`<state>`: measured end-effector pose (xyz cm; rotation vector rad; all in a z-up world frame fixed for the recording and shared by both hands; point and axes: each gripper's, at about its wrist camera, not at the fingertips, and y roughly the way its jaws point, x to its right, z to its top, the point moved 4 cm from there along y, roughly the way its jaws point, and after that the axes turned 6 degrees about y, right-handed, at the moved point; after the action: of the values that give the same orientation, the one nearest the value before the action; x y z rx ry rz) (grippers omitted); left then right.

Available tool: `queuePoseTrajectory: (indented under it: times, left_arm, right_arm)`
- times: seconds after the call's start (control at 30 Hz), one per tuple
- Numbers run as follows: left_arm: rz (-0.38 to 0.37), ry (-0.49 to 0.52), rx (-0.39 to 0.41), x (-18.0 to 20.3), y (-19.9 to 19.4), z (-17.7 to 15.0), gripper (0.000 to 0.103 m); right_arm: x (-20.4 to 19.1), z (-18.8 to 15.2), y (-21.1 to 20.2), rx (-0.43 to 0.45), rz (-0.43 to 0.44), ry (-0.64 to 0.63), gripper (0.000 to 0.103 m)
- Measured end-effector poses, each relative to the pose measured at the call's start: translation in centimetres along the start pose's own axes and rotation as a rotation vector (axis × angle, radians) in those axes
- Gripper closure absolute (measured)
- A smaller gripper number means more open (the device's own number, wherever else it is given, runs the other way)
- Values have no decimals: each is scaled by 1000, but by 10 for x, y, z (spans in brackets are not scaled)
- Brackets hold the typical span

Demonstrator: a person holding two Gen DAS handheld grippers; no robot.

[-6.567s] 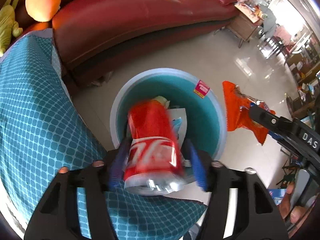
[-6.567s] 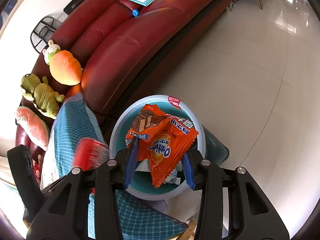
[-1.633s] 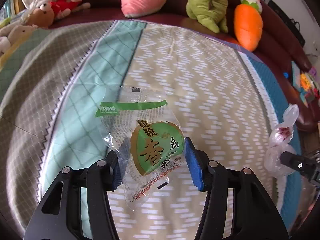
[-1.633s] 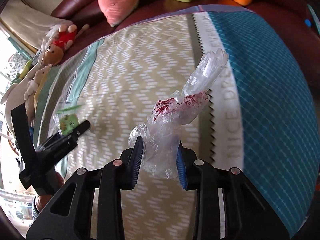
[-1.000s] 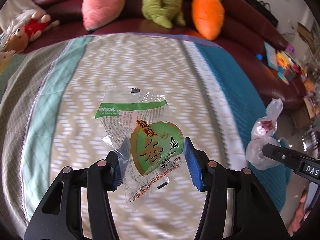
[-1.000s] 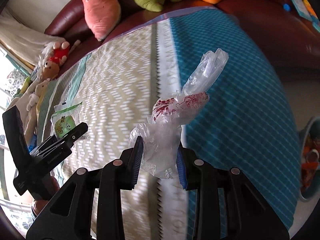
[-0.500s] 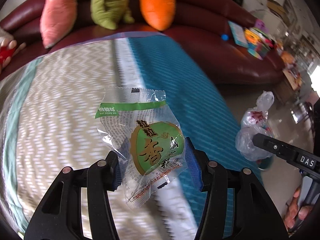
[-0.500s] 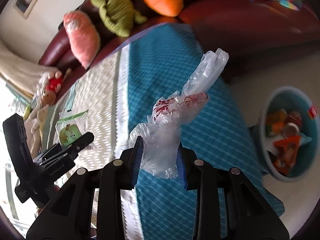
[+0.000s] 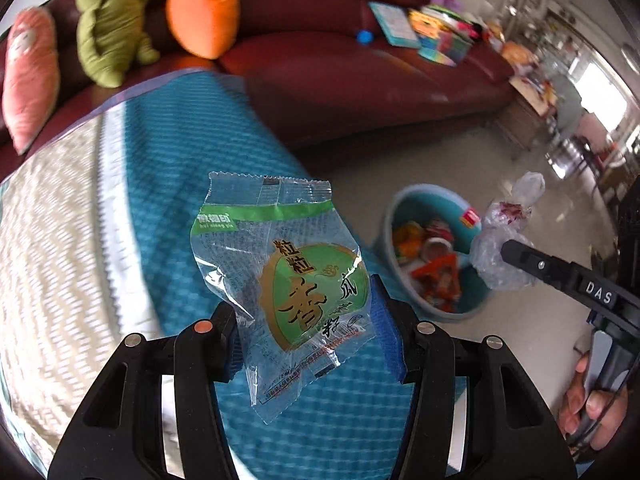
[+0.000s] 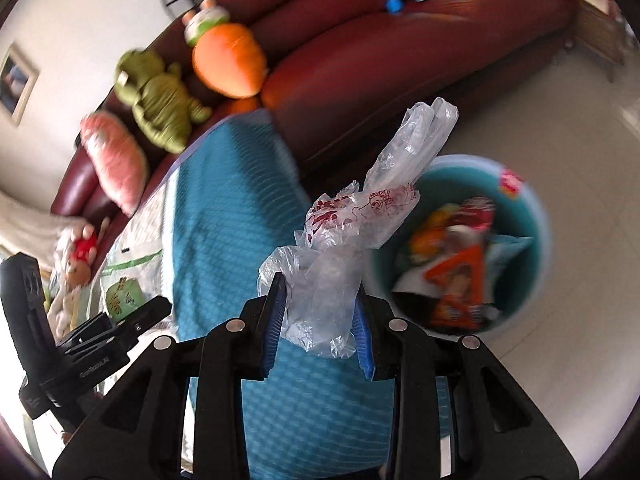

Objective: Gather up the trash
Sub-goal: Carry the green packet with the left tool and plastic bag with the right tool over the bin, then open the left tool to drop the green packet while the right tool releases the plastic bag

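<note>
Green snack wrapper (image 9: 296,284) pinched in left hand-held gripper (image 9: 308,332)

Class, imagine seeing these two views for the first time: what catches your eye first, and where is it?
A green snack wrapper held up in the left gripper, and a crumpled clear plastic bag in the right gripper. Beyond them, a teal bin of trash on the floor beside a red sofa.

Floor (image 9: 520,152): pale glossy tile. Teal bin (image 9: 404,200) stands directly on it, just off the edge of the cloth (image 9: 180,152), holding wrappers and a can. Cloth is teal grid at this end, beige zigzag further back. Maroon sofa (image 9: 360,76) behind carries plush toys (image 9: 202,12), books (image 9: 394,24), a small blue ball (image 9: 363,36).
</note>
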<state>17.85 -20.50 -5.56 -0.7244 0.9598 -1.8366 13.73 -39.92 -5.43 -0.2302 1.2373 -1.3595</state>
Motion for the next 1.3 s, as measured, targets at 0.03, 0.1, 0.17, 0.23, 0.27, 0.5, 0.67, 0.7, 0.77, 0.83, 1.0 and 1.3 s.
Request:
queuePoseTrajectory:
  times: [0.03,0.1,0.17,0.23,0.27,0.5,0.67,0.7,0.77,0.83,1.0,1.3]
  left_arm:
    - [-8,9,-5,8,4,2,49]
    - [-22,33,-18,26,14,8,48]
    - [-34,56,-30,45,23,12,48]
    - [-42,71,-41,58,31,14,48]
    - [-46,79,-48,64,36,16,48]
    - [-68,114,-93,95,67,22,48]
    - [-89,129,-129,112,89,27,48]
    - [-93,132,-134,116,93,28,48]
    - [-105,139,-144,123,100,29,47]
    - [-116,145,-154,130,107,31,47]
    - [-144,160,-179,140,126,32,44]
    - [-120,190,-196,139,133,27,16]
  right_arm:
    - [7,2,-3,7,-2,10,73]
    - [24,9,-12,31,-14,34,73]
    - [41,14,-19,50,-23,54,73]
    - [51,18,-22,57,-26,68,73]
    - [57,19,-23,61,-29,76,73]
    - [86,27,-17,51,-38,121,72]
    - [101,32,-11,37,-46,144,71]
    - [103,33,-11,35,-48,146,71]
    - [107,36,-8,30,-56,149,71]
    - [112,38,-8,25,-65,153,71]
    - [122,44,-5,16,-89,166,71]
    - [125,51,4,-1,-105,167,71]
